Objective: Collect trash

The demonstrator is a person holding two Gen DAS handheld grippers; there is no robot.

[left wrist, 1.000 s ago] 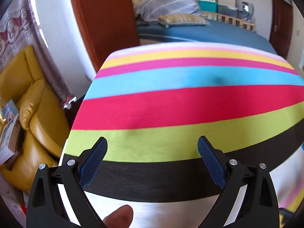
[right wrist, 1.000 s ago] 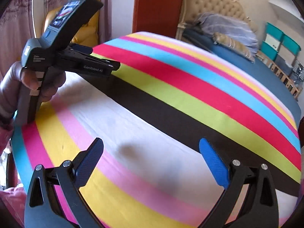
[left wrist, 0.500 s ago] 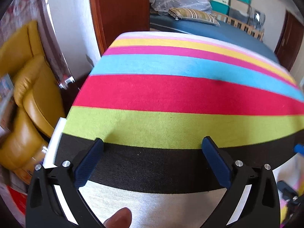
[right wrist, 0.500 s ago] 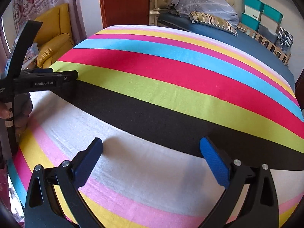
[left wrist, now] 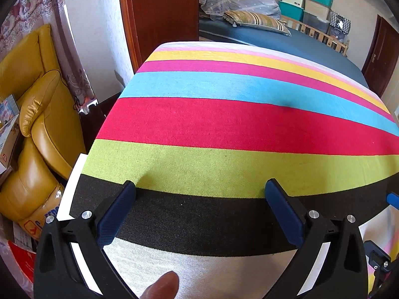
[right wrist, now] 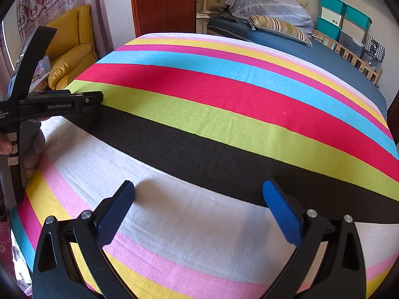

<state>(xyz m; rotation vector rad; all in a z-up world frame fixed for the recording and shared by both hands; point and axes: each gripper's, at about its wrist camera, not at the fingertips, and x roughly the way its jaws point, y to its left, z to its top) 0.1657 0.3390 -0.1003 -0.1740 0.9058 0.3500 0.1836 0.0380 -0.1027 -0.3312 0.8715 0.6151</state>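
Note:
A table under a striped cloth (left wrist: 224,124) fills both wrist views, with bands of pink, yellow, blue, red, green, black and white. No trash shows on it in either view. My left gripper (left wrist: 199,189) hangs open over the black and green bands, nothing between its blue pads. My right gripper (right wrist: 198,189) is open too, above the white band of the striped cloth (right wrist: 199,224). The right wrist view shows the left gripper's side (right wrist: 62,103) at the table's left edge, held by a hand (right wrist: 35,144). A fingertip (left wrist: 162,284) pokes in at the bottom of the left wrist view.
A yellow leather armchair (left wrist: 37,124) with boxes on it stands left of the table. Behind the table are a wooden door frame (left wrist: 162,12), a bed with a blue sheet (left wrist: 299,42) and pillows (right wrist: 279,28), and stacked teal storage bins (left wrist: 306,0).
Both grippers have rolled, so the table now looks more level in each view. In the right wrist view the left gripper has slid from upper left to the far left edge.

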